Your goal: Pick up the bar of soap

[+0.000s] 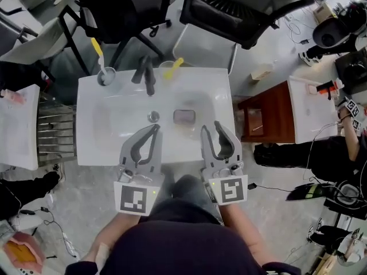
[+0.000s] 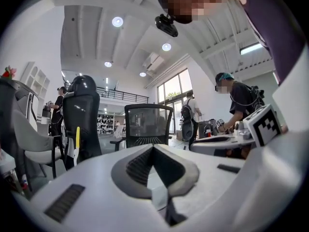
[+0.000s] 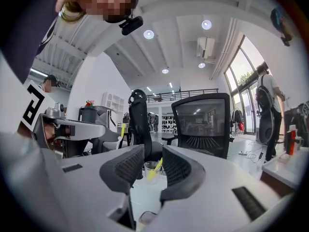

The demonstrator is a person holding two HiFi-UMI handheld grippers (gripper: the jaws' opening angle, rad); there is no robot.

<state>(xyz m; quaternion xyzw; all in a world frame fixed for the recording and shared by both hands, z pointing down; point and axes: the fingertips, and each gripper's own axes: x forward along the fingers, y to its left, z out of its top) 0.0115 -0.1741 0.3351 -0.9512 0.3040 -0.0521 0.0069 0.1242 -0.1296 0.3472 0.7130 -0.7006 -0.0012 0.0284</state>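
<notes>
Two grippers hang over the near edge of a white tabletop (image 1: 92, 149) with a basin sunk in it, both pointing level toward the far side.

At the far left corner stands a cup (image 1: 105, 77) with a yellow-handled toothbrush (image 1: 97, 48) leaning out of it. Nearer the person, the left gripper (image 1: 155, 128) (image 2: 153, 149) has its fingers (image 2: 131, 168) brought together, tips touching, with only a hollow gap behind them and nothing in it. Behind the basin rises a dark faucet (image 1: 146, 73), and below it, in the basin floor, sits the round drain (image 1: 153, 116). Right of the faucet is a clear cup (image 1: 168, 69) (image 3: 152, 168) with a yellow brush (image 1: 175, 65) tilted in it; the right gripper view shows this cup through the gap of its fingers.

The soap (image 1: 184, 117) lies flat in the basin, just right of the drain, untouched. It sits between the lines of the two grippers, ahead and a little left of the right one.

The right gripper (image 1: 211, 126) (image 3: 152, 151) has its fingers (image 3: 179, 167) about half apart, with nothing between them.

Beyond the tabletop's right edge stands a brown wooden cabinet (image 1: 269, 110). Black chairs (image 1: 241, 10) stand behind the tabletop.
</notes>
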